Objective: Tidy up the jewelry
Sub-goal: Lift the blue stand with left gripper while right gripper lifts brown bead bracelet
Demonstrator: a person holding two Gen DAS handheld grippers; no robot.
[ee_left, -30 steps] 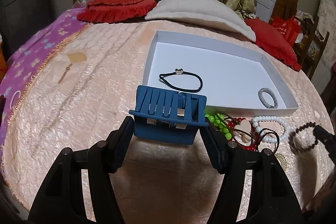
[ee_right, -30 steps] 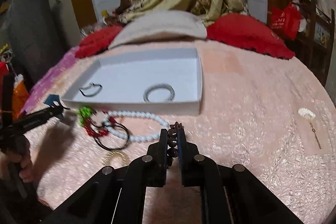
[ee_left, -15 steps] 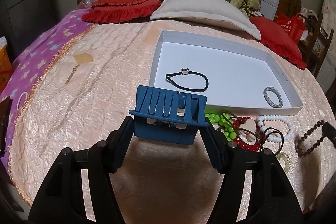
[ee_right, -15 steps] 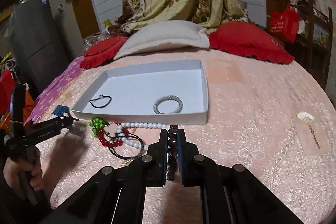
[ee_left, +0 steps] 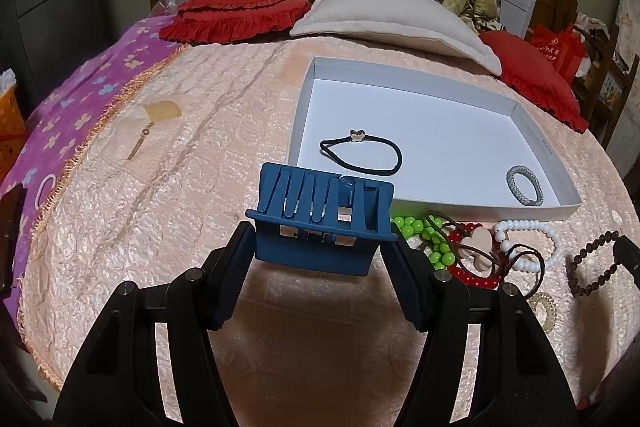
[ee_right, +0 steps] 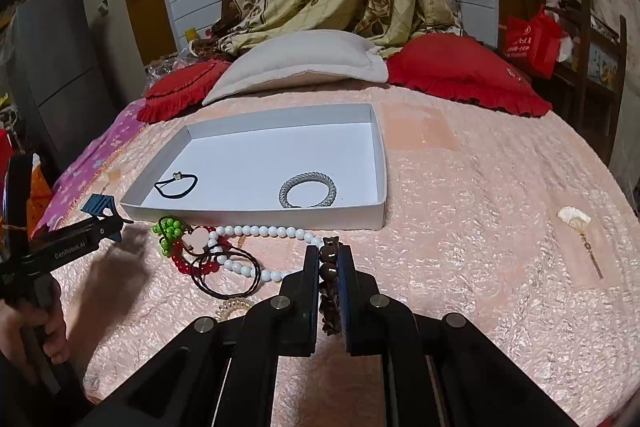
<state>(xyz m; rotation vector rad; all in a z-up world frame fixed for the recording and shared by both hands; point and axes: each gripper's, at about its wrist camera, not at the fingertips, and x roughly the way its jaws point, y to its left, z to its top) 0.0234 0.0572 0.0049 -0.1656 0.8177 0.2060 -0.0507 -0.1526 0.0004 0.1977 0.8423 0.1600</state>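
Between the earlier pictures and this moment, the right gripper (ee_right: 328,267) had lifted the brown bead bracelet (ee_right: 329,269) off the bedspread (ee_right: 480,207); a second before, the bracelet lay on the cloth at the right edge of the left wrist view, and now it hung from the narrow, almost closed fingers, seen at the lower right of that view; so this piece seemed ready to go into the box, though it was not yet over it.

The left gripper (ee_left: 320,247) had not changed; its fingers stood fairly wide and pressed on the two sides of the blue hair claw (ee_left: 320,223), in the middle of the left wrist view, above the bedspread and just in front of the near left corner of the box.

The white box (ee_right: 256,213) lay in the centre of both views; it held only two things, well apart: a black hair tie (ee_left: 360,155) with a small pale charm toward its left side, and a silver mesh bracelet (ee_right: 308,190) near its front wall, toward the right.

Outside the box, just in front of its near wall, some pieces lay in a tangle on the cloth: green beads (ee_right: 170,231), red beads (ee_right: 192,265), a white bead strand (ee_right: 260,231), dark brown cord loops (ee_right: 224,275) and a small gold coil (ee_right: 234,307); the task therefore looked less than half done.
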